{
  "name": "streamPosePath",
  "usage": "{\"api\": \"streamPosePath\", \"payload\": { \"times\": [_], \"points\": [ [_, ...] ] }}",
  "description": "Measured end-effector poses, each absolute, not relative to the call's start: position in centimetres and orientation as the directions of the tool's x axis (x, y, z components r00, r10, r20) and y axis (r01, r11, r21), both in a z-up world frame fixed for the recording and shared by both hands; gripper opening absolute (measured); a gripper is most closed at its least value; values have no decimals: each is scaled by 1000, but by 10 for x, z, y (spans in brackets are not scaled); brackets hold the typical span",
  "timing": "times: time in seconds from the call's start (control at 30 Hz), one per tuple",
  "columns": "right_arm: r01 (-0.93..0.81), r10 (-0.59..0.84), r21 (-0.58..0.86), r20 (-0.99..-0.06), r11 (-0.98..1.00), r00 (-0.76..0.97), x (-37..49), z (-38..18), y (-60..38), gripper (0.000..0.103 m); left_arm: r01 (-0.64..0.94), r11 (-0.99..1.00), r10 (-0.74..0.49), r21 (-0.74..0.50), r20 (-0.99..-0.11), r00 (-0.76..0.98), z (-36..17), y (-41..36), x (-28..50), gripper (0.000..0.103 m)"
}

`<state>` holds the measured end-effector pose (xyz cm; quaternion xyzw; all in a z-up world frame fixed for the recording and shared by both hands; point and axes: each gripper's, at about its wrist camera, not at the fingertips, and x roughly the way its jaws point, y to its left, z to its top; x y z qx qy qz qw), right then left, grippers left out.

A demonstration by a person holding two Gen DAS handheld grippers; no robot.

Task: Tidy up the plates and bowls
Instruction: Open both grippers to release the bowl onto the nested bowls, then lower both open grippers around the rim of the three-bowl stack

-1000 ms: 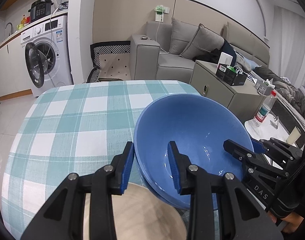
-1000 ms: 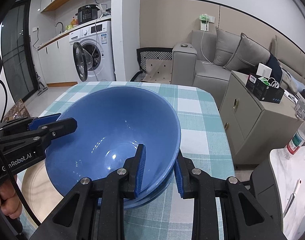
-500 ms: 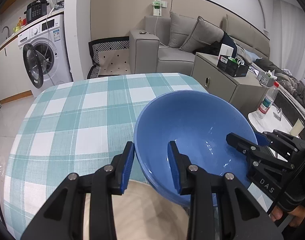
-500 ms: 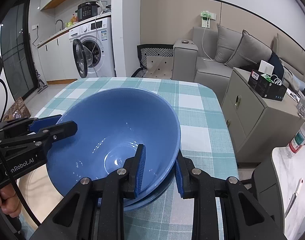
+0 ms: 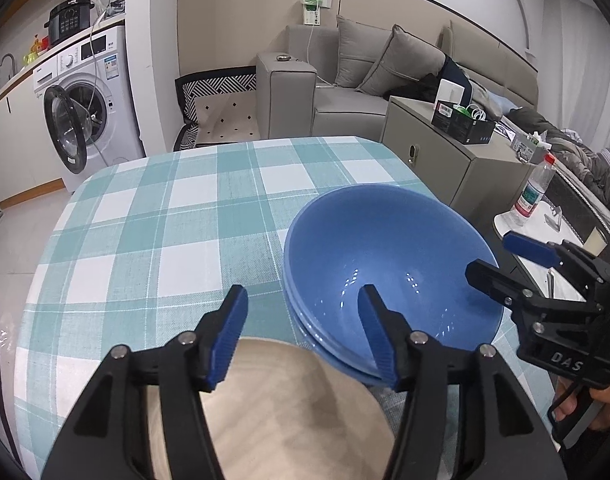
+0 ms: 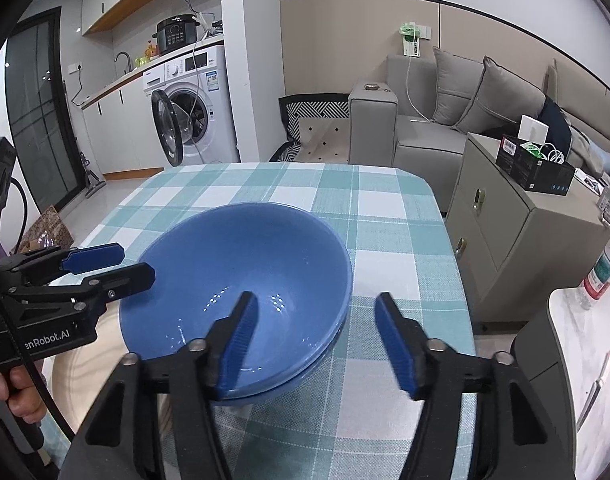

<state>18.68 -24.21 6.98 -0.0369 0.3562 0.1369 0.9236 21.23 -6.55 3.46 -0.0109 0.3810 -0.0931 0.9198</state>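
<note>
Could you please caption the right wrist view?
Both hand-held grippers, right and left, open around stacked blue bowls on checked tablecloth.

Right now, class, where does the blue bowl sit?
The blue bowl sits nested in a second blue bowl on the checked tablecloth, near the table's right side, beside the beige plate.
</note>
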Motion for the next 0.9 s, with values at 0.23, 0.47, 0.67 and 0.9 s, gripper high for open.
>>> {"api": "streamPosePath", "payload": {
  "times": [0.23, 0.47, 0.67, 0.9],
  "points": [
    [-317, 289, 77, -648, 945, 705, 175, 76, -258, 101, 139, 983, -184, -120, -671, 718, 38, -50, 203, 97],
    [-308, 346, 173, -633, 935, 693, 177, 79, -272, 102, 92, 992, -127, -88, -665, 736, 35, -45, 203, 103],
    [-308, 347, 176, -629, 935, 696, 175, 79, -275, 102, 92, 992, -123, -82, -646, 753, 30, -45, 204, 103],
    [-308, 348, 177, -627, 935, 697, 179, 75, -276, 102, 88, 994, -108, -62, -616, 780, 27, -49, 203, 103]
  ]
}}
